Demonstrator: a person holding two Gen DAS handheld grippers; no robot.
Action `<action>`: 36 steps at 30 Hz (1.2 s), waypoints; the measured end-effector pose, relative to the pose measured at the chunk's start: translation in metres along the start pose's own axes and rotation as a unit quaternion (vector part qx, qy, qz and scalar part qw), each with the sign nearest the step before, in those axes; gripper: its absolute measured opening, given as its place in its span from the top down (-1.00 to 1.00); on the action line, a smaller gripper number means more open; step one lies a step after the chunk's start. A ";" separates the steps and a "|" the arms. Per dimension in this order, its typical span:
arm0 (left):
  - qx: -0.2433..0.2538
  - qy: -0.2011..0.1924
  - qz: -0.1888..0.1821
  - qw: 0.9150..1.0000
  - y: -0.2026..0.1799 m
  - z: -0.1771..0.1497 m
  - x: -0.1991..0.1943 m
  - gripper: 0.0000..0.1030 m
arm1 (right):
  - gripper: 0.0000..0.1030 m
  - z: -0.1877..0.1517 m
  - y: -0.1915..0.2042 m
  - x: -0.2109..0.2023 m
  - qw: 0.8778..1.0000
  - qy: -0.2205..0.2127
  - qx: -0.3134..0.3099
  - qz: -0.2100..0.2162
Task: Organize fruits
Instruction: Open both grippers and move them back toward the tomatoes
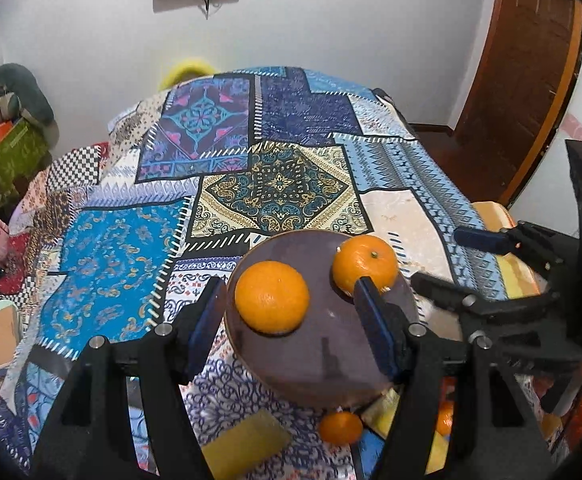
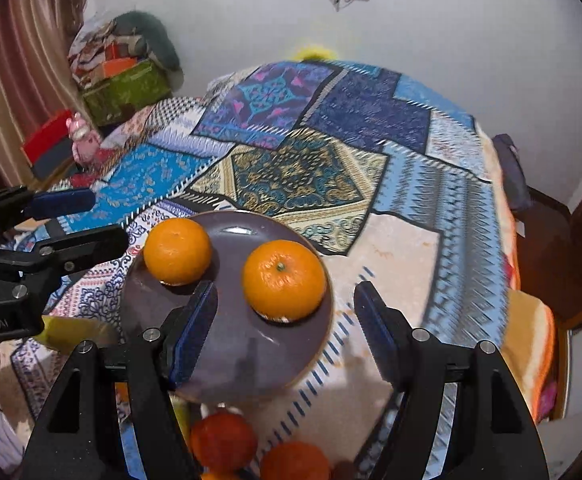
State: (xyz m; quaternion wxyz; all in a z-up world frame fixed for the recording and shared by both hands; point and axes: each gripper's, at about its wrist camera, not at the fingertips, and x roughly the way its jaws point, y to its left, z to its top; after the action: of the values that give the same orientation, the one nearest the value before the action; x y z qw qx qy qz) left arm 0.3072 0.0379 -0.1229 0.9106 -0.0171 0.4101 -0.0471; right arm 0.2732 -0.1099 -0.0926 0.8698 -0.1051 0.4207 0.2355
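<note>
I count two oranges (image 1: 271, 297) (image 1: 365, 263) on one plate (image 1: 323, 356); my left gripper (image 1: 287, 328) and right gripper (image 2: 285, 334) hang spread, empty.

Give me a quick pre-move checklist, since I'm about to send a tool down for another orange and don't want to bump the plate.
1. Left tool empty, jaws apart: ok.
2. Right tool empty, jaws apart: ok.
3. Plate has free space: ok, only two oranges on it, the stem-up orange and the other orange, sitting apart.
4. More fruit within sight: ok, loose oranges lie near the plate's closest edge.
5. Path to that fruit: not ok, it sits low behind the tool's own fingers, partly hidden.
6. Plate resting flat on the patchwork cloth: cannot tell.
</note>
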 end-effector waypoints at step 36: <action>0.009 0.076 -0.051 0.996 -0.061 -0.084 0.001 -0.29 | -0.06 -0.115 -0.027 -0.011 0.994 0.041 0.093 0.033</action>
State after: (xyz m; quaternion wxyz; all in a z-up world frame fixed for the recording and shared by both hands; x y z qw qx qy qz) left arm 0.2407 -0.0217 -0.1747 0.8736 -0.0257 0.4759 -0.0982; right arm 0.2023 -0.1810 -0.1562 0.8497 -0.0190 0.4791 0.2194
